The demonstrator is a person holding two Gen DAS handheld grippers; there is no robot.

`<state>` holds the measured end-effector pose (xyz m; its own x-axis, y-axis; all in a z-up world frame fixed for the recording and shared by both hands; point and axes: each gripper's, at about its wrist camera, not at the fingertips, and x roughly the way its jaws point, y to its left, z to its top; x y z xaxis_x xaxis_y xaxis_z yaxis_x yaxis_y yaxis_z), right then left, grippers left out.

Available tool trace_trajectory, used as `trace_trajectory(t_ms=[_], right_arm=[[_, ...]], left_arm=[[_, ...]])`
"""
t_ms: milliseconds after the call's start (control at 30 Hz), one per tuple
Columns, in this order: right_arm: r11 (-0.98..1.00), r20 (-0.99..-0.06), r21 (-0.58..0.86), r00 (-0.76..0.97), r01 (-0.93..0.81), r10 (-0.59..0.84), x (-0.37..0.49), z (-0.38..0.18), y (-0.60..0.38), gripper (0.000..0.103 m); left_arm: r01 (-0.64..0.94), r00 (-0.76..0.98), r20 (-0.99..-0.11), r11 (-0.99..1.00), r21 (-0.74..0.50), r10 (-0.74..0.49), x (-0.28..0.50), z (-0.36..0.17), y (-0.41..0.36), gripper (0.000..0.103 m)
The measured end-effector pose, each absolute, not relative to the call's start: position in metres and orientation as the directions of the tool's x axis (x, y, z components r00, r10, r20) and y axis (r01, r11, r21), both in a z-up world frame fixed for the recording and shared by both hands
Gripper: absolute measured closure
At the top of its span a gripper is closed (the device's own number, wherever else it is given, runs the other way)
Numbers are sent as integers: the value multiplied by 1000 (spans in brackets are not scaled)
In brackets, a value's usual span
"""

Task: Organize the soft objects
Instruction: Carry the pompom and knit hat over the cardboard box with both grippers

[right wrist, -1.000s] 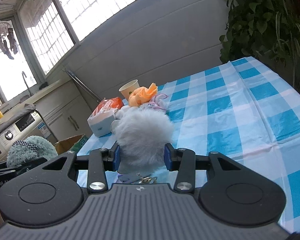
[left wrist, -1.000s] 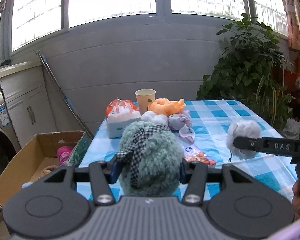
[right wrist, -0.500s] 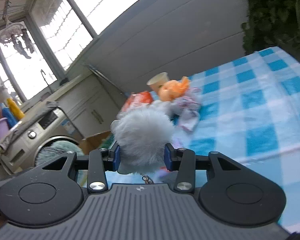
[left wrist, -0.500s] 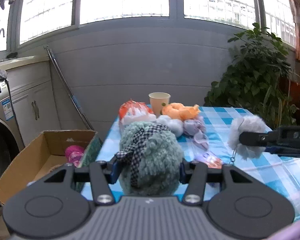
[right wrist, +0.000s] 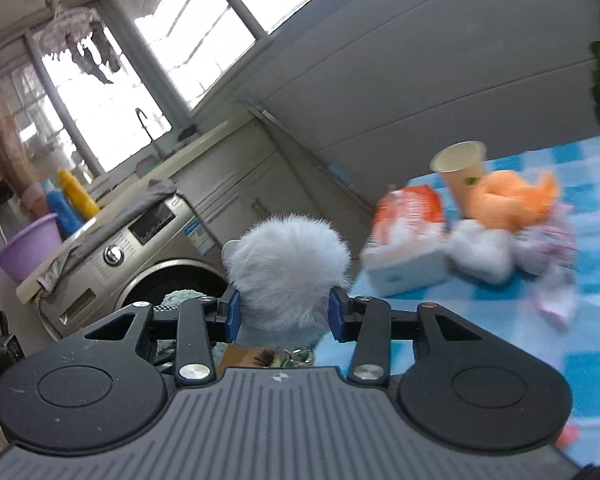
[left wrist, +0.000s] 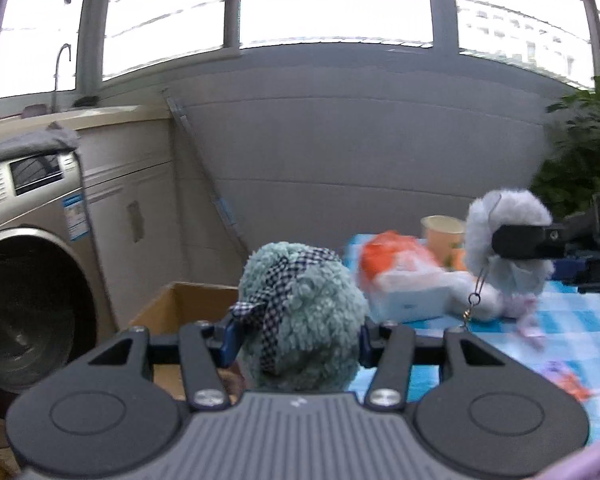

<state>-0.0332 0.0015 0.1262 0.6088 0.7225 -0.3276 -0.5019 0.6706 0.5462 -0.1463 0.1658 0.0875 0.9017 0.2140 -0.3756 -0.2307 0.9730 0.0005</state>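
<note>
Left claw clamps teal pompom; right claw clamps white pompom.

Home laundry balcony, washing machine, sink tap, detergent bottles, hanging clothes

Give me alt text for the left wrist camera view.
The left gripper clamps a fuzzy teal plush ball above an open cardboard box; at right, the right gripper holds a grey pom-pom over a blue-checked table.
</note>
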Motion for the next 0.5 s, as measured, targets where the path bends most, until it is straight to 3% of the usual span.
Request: trace_trajectory(t_ms=[500], right_arm=[[622, -440, 574, 440, -532, 783, 41, 68, 148, 51]], left_arm=[[-401, 793, -507, 916, -16, 338, -122, 40, 255, 51]])
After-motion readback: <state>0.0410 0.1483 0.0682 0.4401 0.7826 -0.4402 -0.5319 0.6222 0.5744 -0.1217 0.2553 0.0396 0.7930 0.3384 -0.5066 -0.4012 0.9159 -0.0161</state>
